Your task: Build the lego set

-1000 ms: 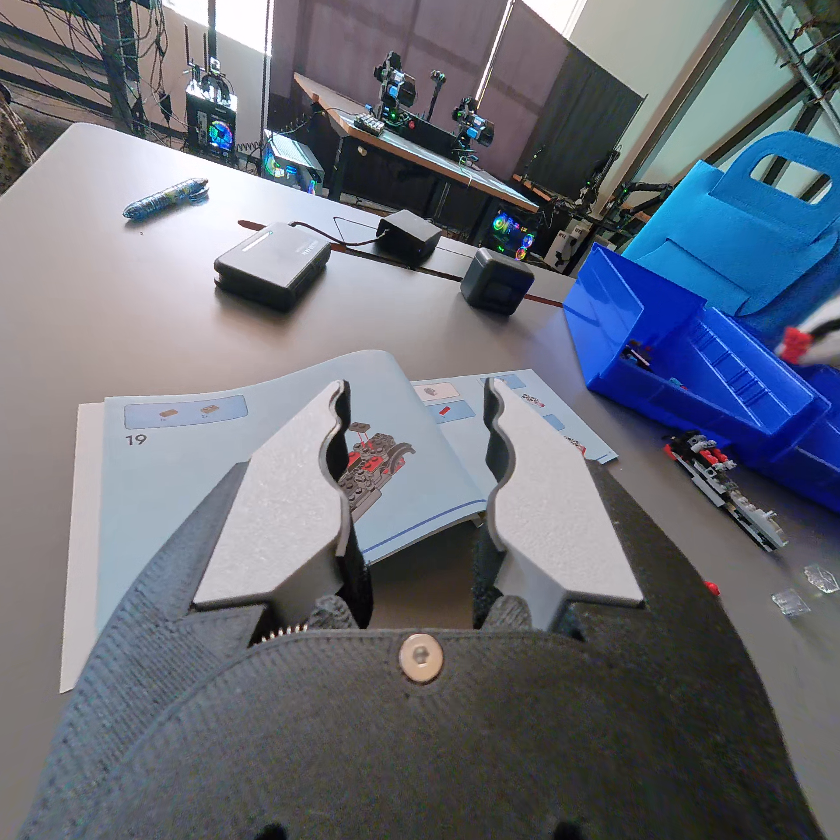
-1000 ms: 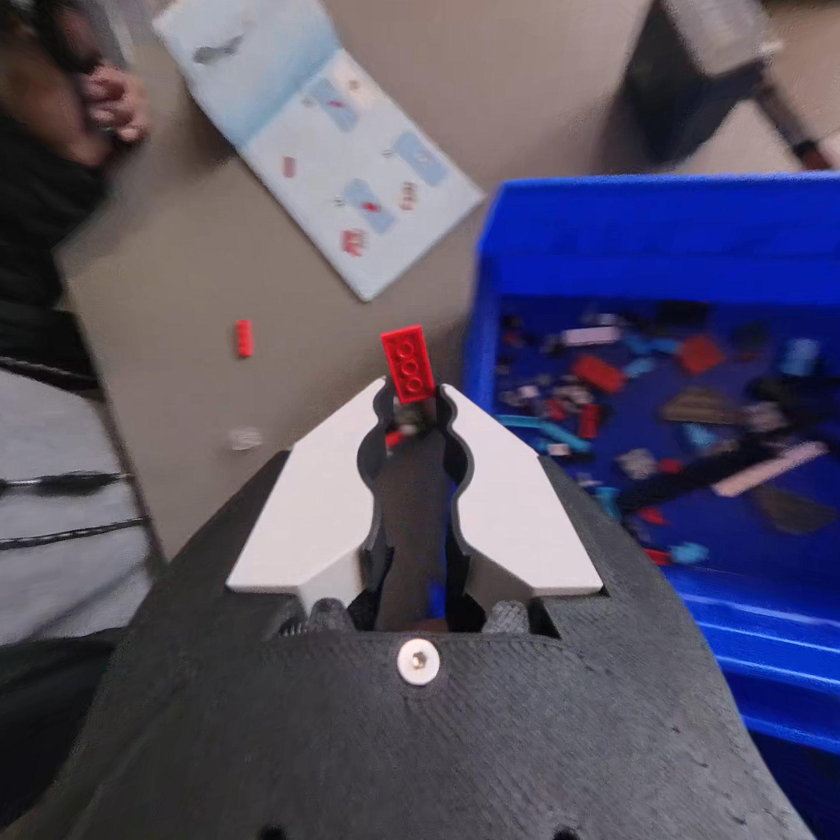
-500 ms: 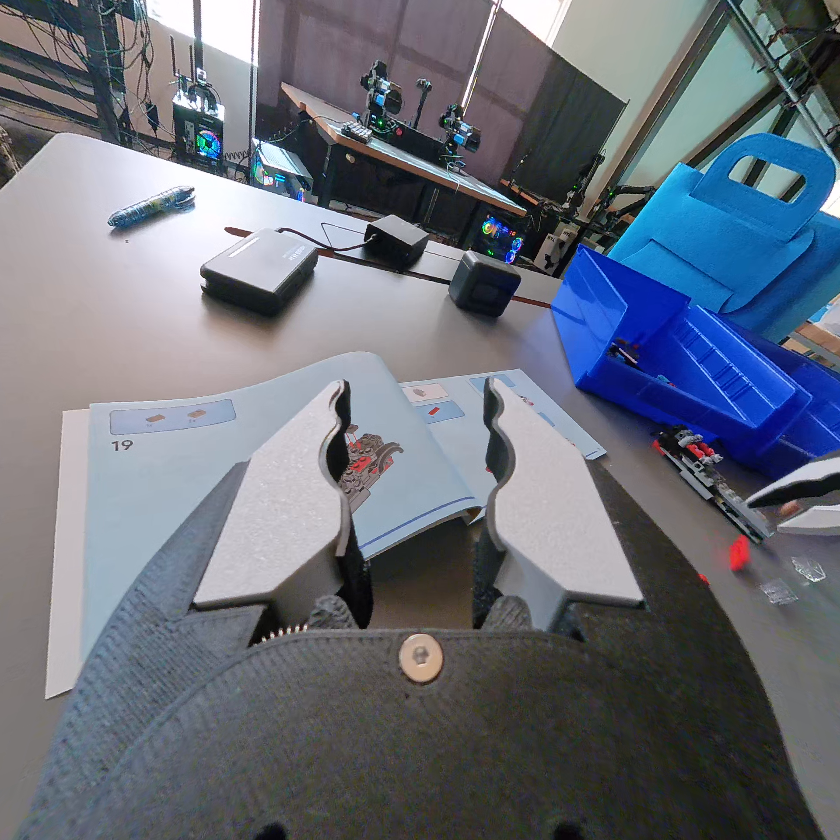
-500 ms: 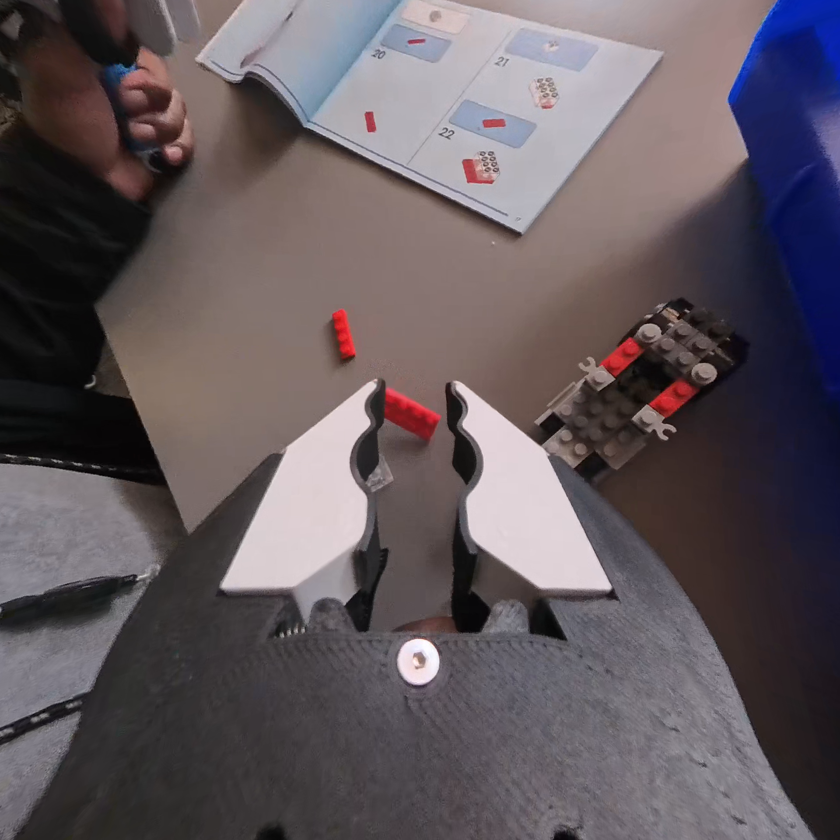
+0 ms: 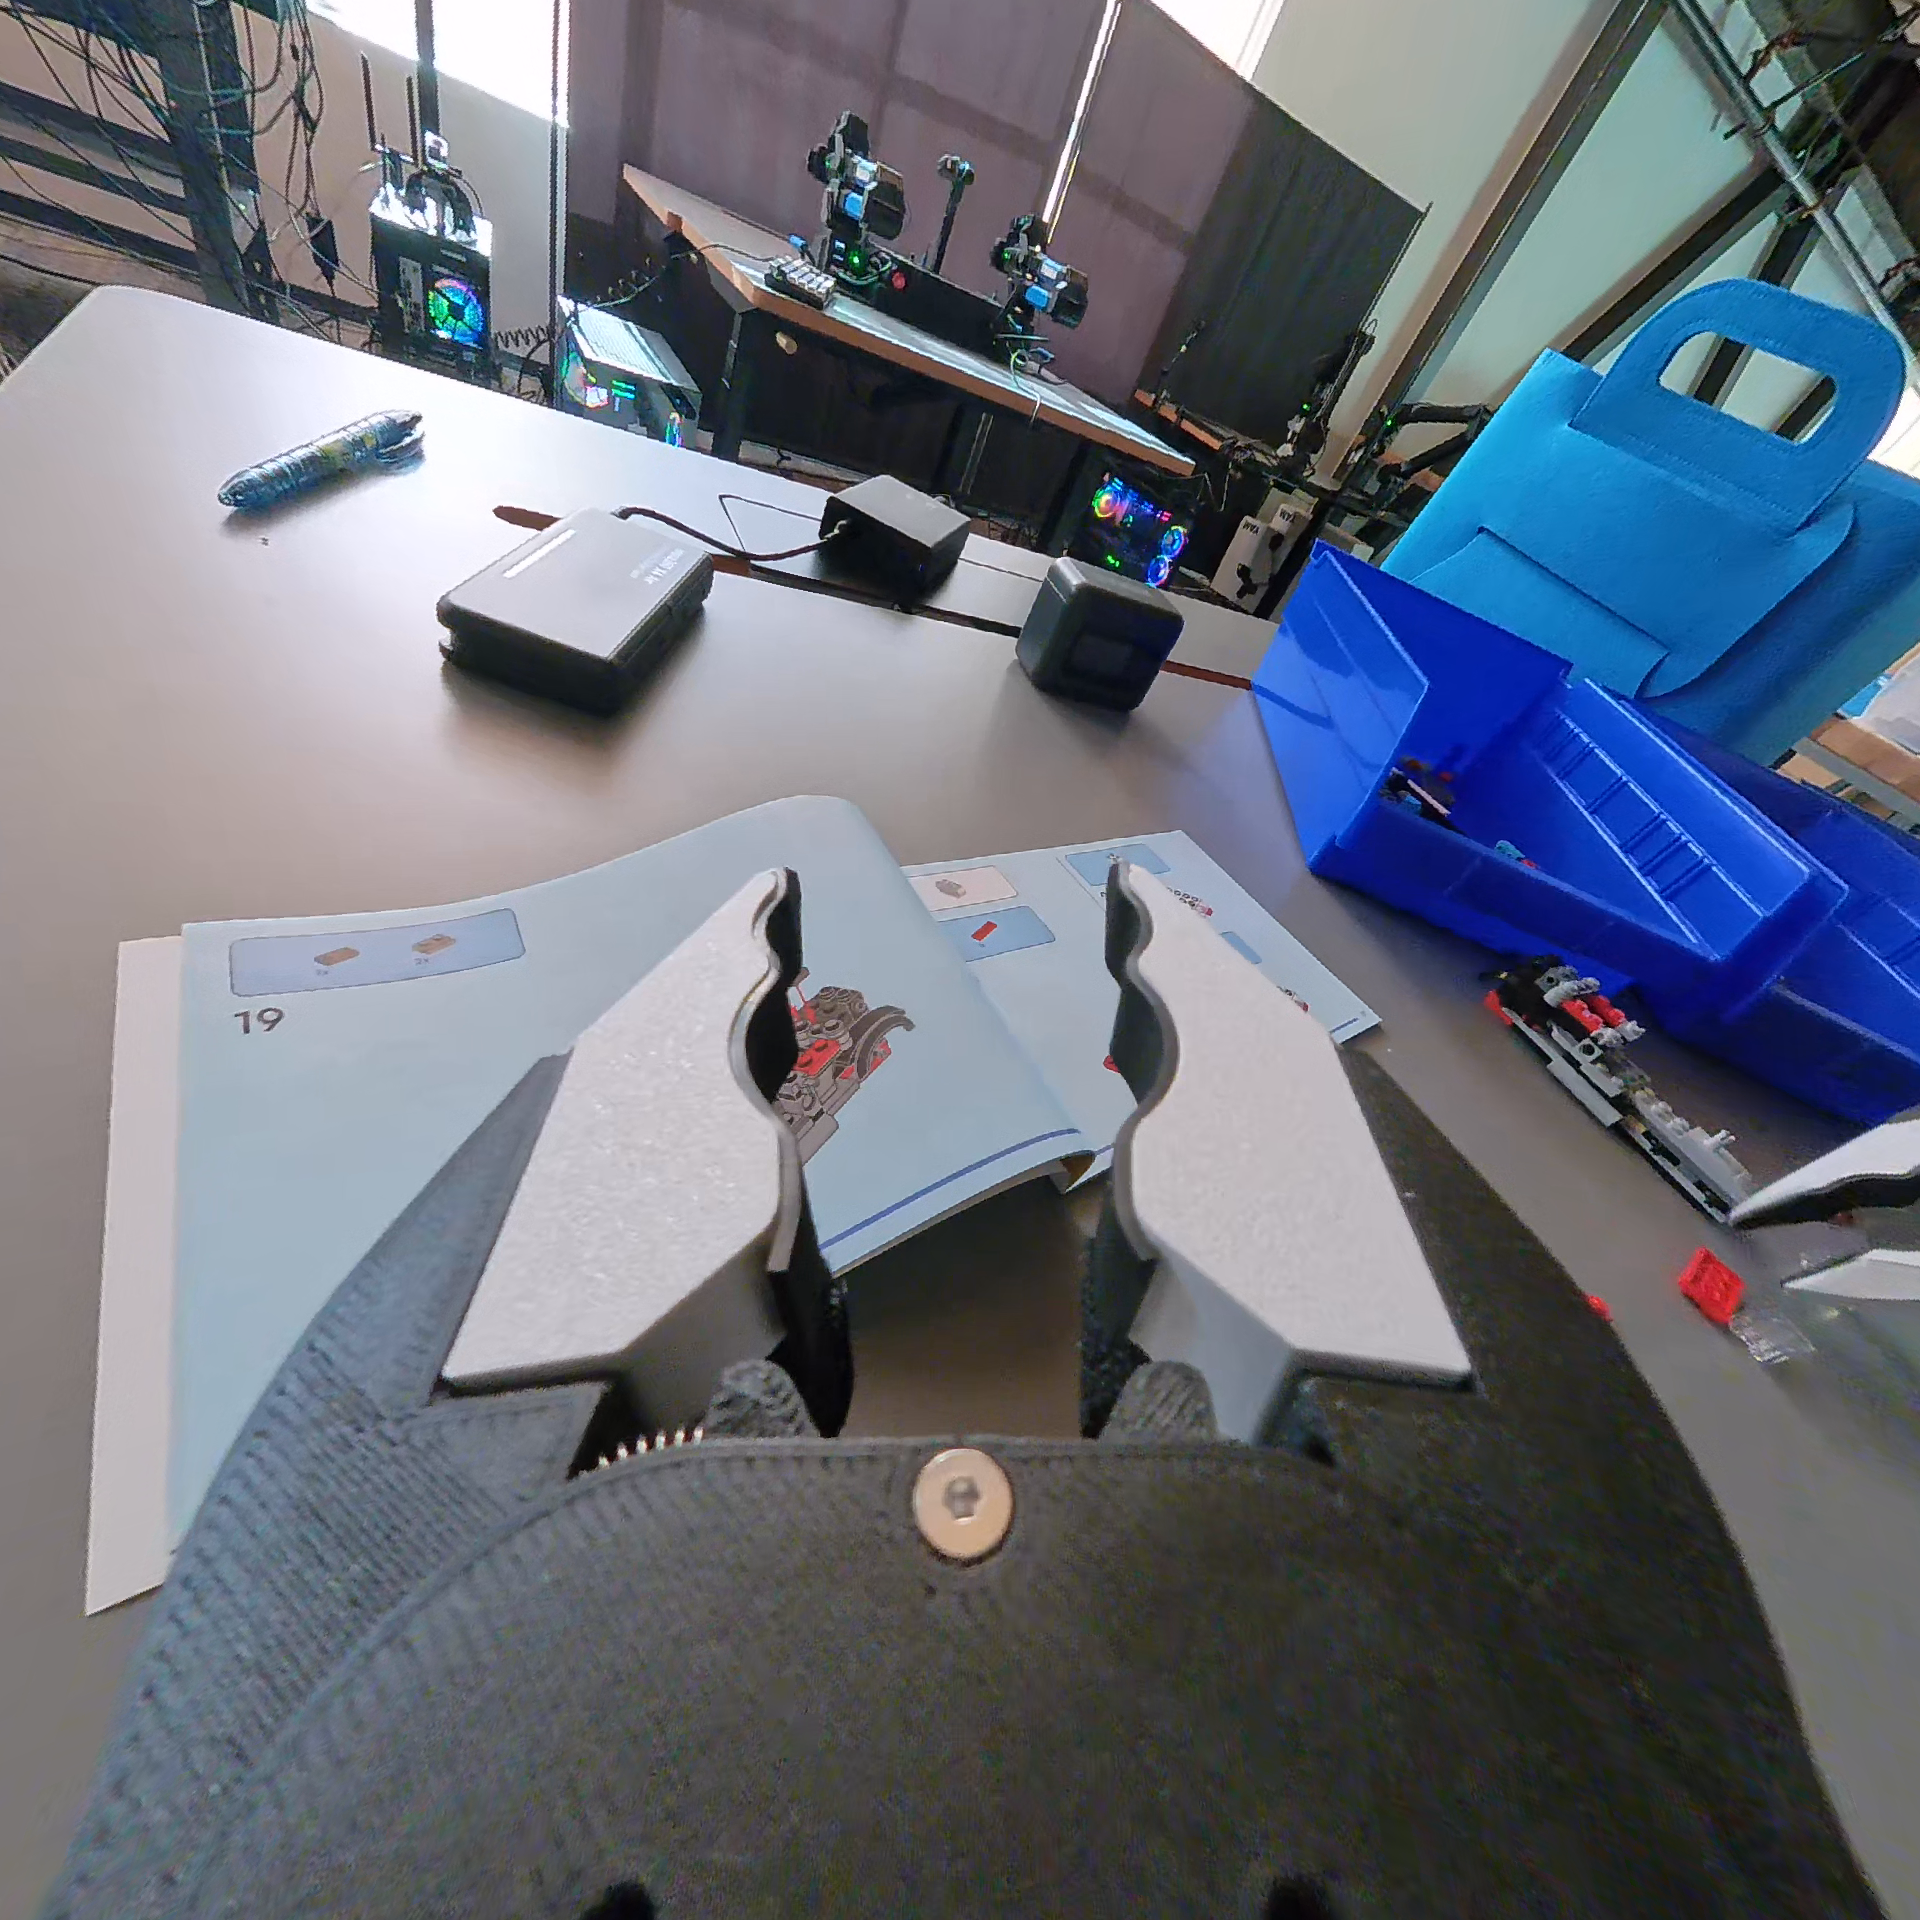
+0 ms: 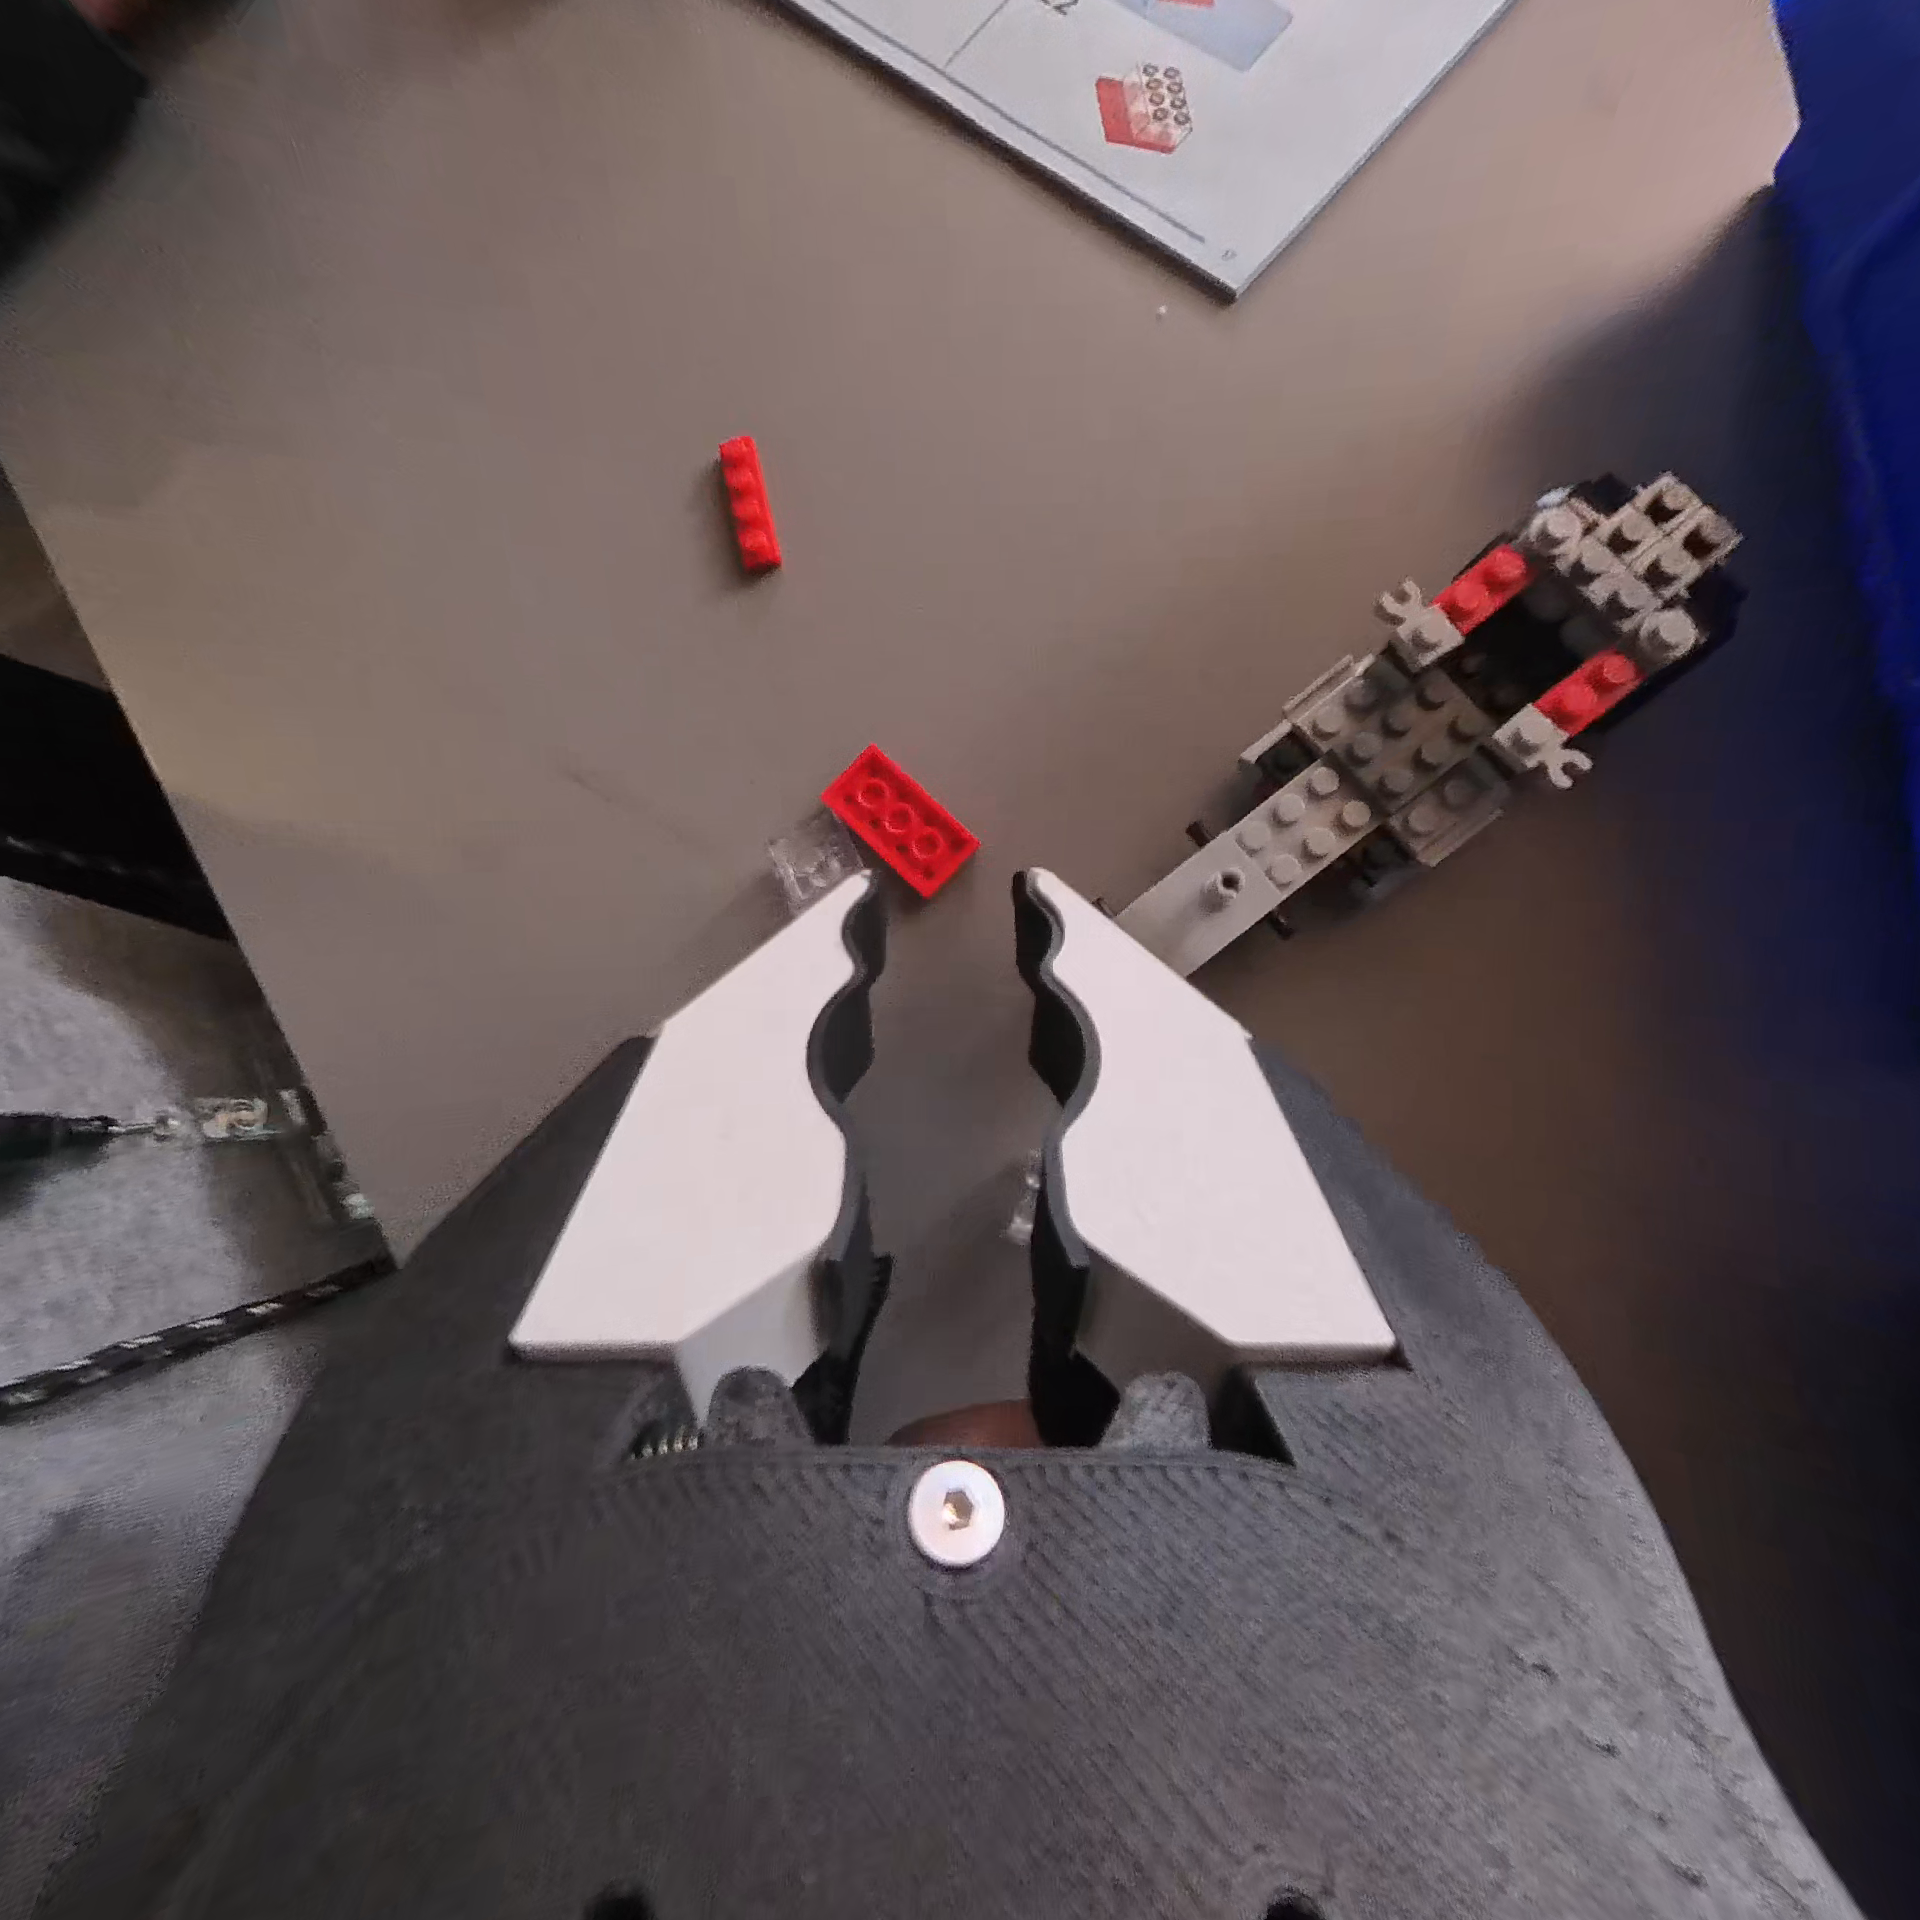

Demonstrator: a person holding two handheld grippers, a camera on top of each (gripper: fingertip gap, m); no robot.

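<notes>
While the left tongs (image 5: 951, 914) hover spread and empty above the open instruction booklet (image 5: 416, 1039) on the grey tabletop (image 5: 260, 727), the right tongs (image 6: 943, 888) also stand spread, holding nothing. Just beyond their tips a red two-by-four plate (image 6: 900, 820) lies studs down beside a small clear piece (image 6: 812, 861), with a narrow red plate (image 6: 749, 503) farther off. To the right sits the partly built grey, black and red lego model (image 6: 1455, 707), near the blue bin (image 5: 1558, 831).
</notes>
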